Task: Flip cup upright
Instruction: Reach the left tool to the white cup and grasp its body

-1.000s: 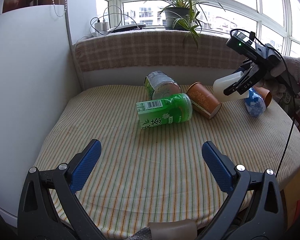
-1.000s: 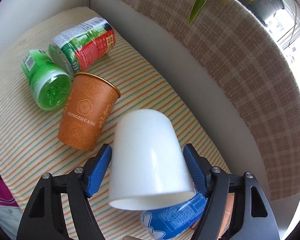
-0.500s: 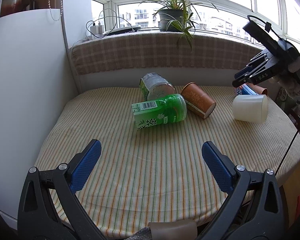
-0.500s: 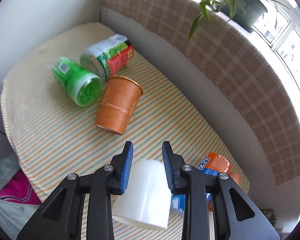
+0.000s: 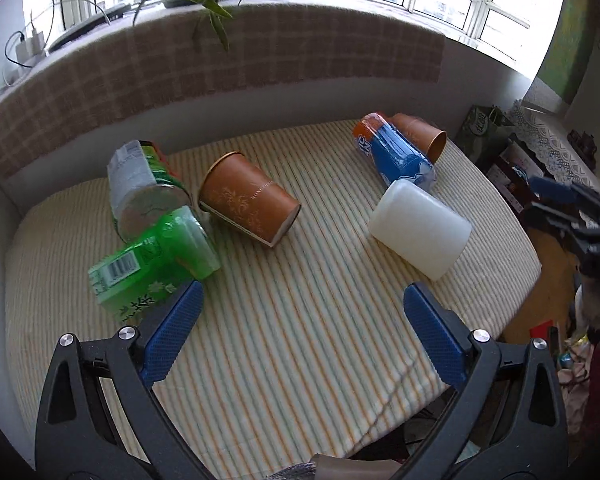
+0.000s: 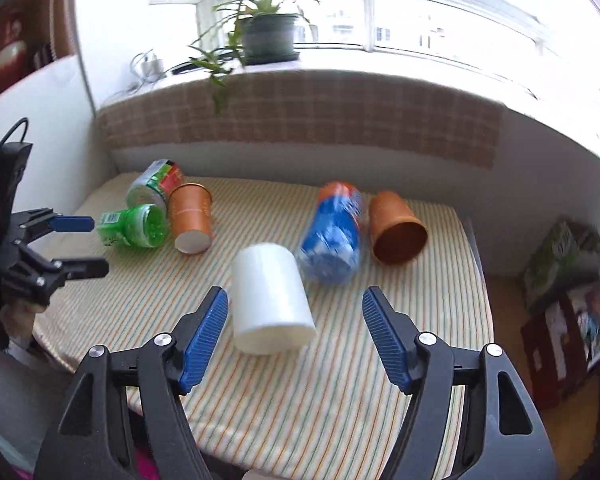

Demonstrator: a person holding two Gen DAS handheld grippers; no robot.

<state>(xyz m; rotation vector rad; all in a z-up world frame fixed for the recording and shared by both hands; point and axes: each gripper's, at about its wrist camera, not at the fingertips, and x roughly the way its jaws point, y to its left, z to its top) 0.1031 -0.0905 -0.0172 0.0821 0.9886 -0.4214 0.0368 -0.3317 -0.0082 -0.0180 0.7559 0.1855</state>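
A white cup (image 6: 270, 298) lies on its side on the striped table (image 6: 340, 380), its wide end toward my right gripper (image 6: 295, 310), which is open and empty just in front of it. The cup also shows in the left wrist view (image 5: 419, 229) at the right. My left gripper (image 5: 302, 312) is open and empty above the table's middle, beside a green can (image 5: 152, 260). It shows in the right wrist view (image 6: 74, 244) at the left. The right gripper (image 5: 548, 200) shows blurred at the right edge.
Lying on the table: a brown paper cup (image 5: 250, 200), a grey-topped green can (image 5: 140, 188), a blue bottle (image 5: 396, 156) and a second brown cup (image 5: 422, 136). A plaid-covered sill (image 5: 220, 68) with a potted plant (image 6: 266, 36) is behind. Bags and boxes (image 6: 568, 288) stand on the floor right.
My right gripper let go of the white cup, which now lies on the table, then drew back and opened wide. My left gripper moved forward and tilted down toward the table.
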